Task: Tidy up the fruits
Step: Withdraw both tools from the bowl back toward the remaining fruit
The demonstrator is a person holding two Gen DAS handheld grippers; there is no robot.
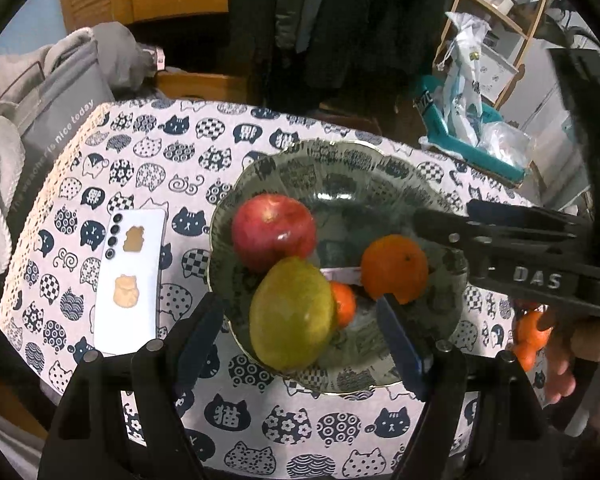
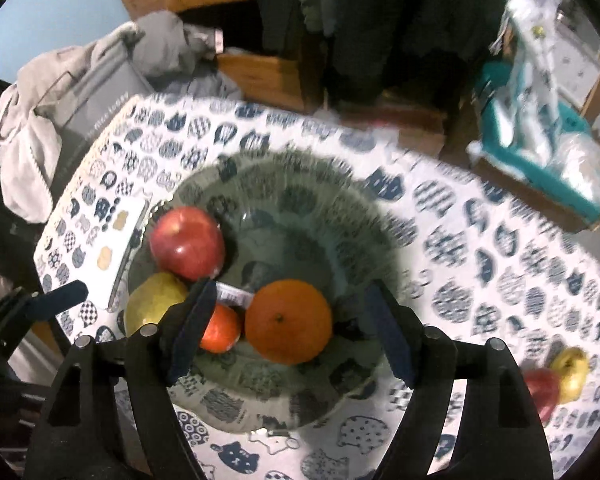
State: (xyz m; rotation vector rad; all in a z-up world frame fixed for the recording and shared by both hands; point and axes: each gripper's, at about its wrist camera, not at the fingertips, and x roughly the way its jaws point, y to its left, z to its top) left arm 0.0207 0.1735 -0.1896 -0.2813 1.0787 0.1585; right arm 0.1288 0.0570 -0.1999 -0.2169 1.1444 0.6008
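A patterned glass bowl (image 1: 340, 148) (image 2: 276, 420) on the cat-print tablecloth holds a red apple (image 1: 274, 230) (image 2: 188, 242), a yellow-green mango (image 1: 292, 314) (image 2: 154, 304), a large orange (image 1: 394, 268) (image 2: 288, 322) and a small tangerine (image 1: 344, 304) (image 2: 220, 328). My left gripper (image 1: 300, 336) hovers open above the mango, with gaps on both sides. My right gripper (image 2: 290, 332) stands open over the large orange, its pads clear of the fruit. In the left wrist view it reaches in from the right.
A white phone (image 1: 128, 280) lies left of the bowl. A red apple (image 2: 544, 392) and a yellow fruit (image 2: 572, 372) sit on the cloth at the right. A grey bag (image 1: 56, 128) stands past the table's left edge, a teal box (image 1: 472, 148) beyond the right.
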